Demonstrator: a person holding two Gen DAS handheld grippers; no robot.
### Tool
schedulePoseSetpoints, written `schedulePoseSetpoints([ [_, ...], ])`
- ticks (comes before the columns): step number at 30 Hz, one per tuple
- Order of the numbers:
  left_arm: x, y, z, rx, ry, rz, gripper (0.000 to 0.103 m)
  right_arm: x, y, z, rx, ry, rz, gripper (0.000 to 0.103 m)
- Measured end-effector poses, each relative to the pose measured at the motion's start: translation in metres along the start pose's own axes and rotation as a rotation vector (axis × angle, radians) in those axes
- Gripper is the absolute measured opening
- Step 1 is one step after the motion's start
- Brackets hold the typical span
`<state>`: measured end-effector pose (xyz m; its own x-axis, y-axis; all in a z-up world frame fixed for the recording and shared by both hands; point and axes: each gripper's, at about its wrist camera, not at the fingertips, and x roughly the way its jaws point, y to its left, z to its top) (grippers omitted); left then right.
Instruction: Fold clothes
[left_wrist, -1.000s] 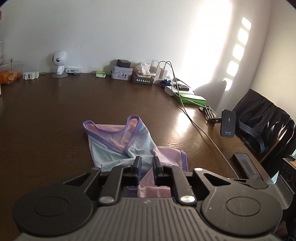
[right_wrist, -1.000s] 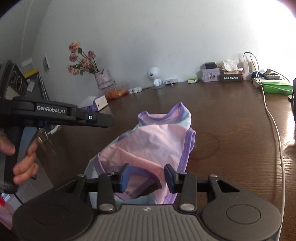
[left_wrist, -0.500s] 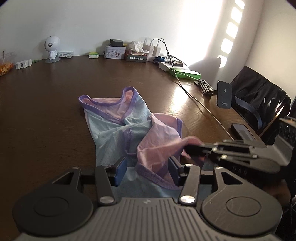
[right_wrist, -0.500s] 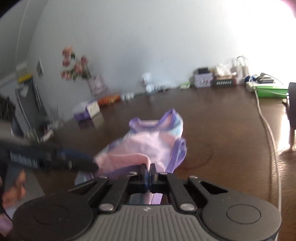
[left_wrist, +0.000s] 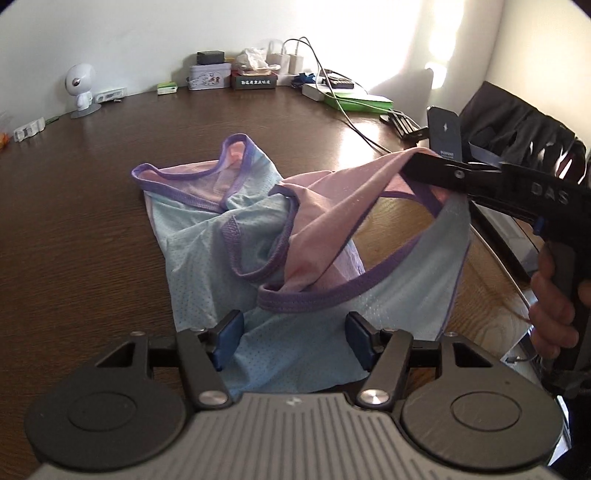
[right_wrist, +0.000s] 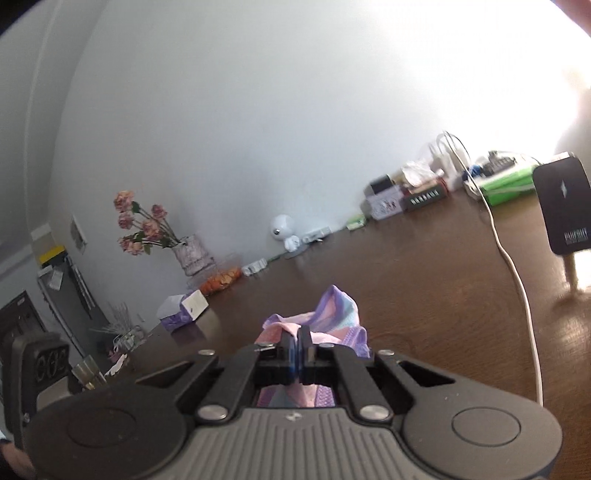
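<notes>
A small tank top (left_wrist: 221, 258), light blue and pink with purple trim, lies on the dark wooden table (left_wrist: 74, 206). My left gripper (left_wrist: 295, 338) is open, its blue pads either side of the blue hem, which lies loose between them. My right gripper (right_wrist: 297, 341) is shut on the pink part of the tank top (right_wrist: 332, 314) and holds it up off the table. In the left wrist view the right gripper (left_wrist: 413, 166) comes in from the right and stretches the pink fabric up and to the right.
Along the far wall stand a small white robot figure (left_wrist: 79, 88), tins and boxes (left_wrist: 208, 75), chargers and a white cable (left_wrist: 347, 110). A black phone stand (left_wrist: 445, 133) and a dark chair (left_wrist: 524, 125) are at the right. A vase of flowers (right_wrist: 184, 251) stands at the left.
My left gripper opened and let go of the garment. My right gripper closed on the pink fabric and lifted it up and to the right, pulling it taut.
</notes>
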<state>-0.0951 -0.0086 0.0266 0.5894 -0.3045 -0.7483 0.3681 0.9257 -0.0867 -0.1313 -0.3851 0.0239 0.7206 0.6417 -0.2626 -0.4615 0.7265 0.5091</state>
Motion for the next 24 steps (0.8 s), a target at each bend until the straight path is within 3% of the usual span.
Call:
schedulePoseSetpoints([
  [2,-0.001,0.002,0.000,-0.007,0.000,0.026,0.057,0.002,-0.002,-0.002,0.002,0.011,-0.015,0.001],
  [4,-0.003,0.005,0.001,-0.028,0.004,0.060,0.022,0.004,-0.004,-0.004,0.005,0.022,-0.030,0.001],
  [6,-0.009,0.014,0.004,-0.086,-0.012,0.068,0.012,0.006,-0.005,-0.005,0.007,0.034,-0.046,0.001],
  [10,-0.021,0.020,0.009,-0.133,-0.057,0.096,0.004,0.010,-0.009,-0.009,0.012,0.056,-0.076,0.001],
  [15,-0.034,0.023,0.013,-0.165,-0.111,0.088,0.004,0.012,-0.012,-0.012,0.020,0.079,-0.107,0.001],
  [20,-0.039,0.022,0.005,-0.140,-0.106,0.072,0.004,-0.003,-0.008,-0.007,0.044,0.054,-0.067,0.001],
  [23,-0.032,0.016,0.010,-0.102,-0.107,0.025,0.020,-0.010,0.003,-0.003,0.022,0.039,-0.048,0.001],
  [24,-0.028,0.014,0.014,-0.088,-0.106,0.012,0.042,-0.013,0.007,-0.002,0.012,0.032,-0.046,0.001],
])
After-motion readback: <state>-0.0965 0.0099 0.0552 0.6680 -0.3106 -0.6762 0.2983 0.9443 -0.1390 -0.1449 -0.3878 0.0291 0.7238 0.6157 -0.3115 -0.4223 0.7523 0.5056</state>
